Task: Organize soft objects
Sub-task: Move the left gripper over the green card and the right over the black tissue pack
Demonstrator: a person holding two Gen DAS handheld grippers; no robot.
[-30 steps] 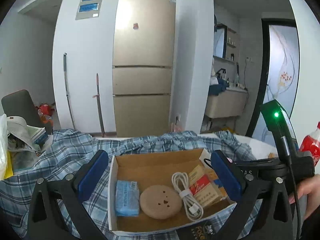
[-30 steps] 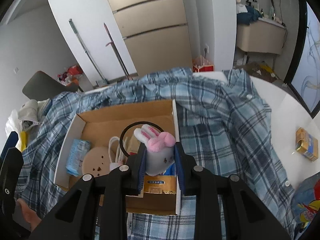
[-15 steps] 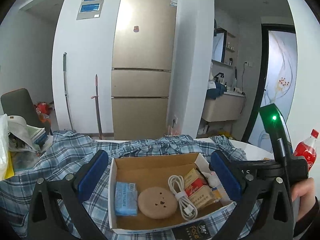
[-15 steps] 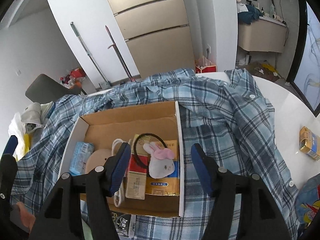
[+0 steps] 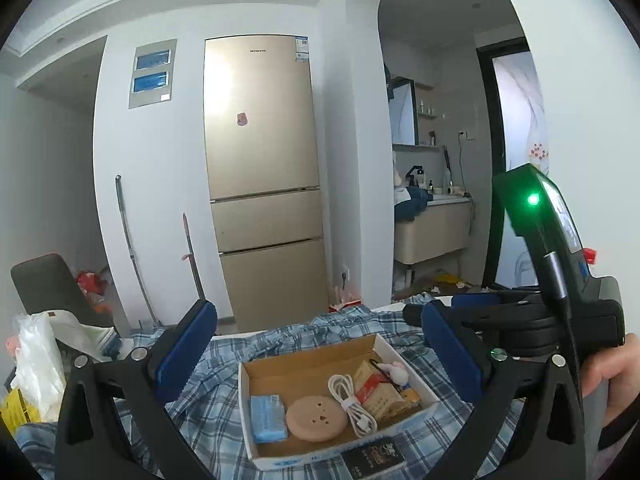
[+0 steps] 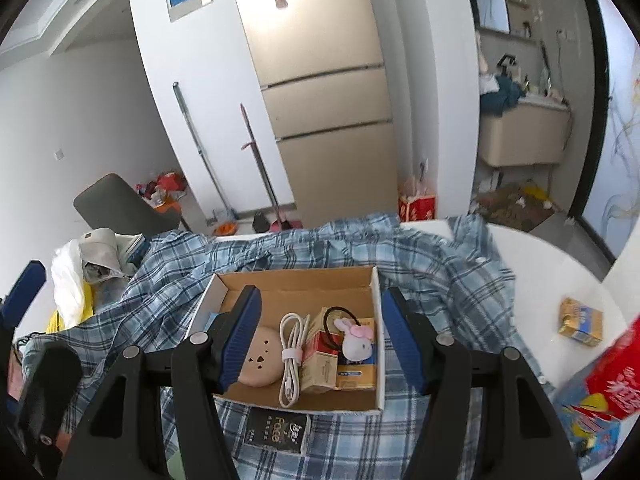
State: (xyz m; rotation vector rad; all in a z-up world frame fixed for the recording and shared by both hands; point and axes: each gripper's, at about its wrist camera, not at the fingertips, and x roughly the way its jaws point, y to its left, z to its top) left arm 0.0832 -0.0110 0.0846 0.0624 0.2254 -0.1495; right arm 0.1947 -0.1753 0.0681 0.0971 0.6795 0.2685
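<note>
1. Left wrist view: the left gripper hangs above the table with its jaws spread wide, holding nothing. Beneath it the cardboard box sits on the plaid shirt, and the plush bunny lies in the box's far right corner.
2. Right wrist view: the right gripper is released too, jaws apart over the box. The bunny rests on the cartons, so that item looks packed; the crumpled shirt, I'd guess, is what remains.
</note>
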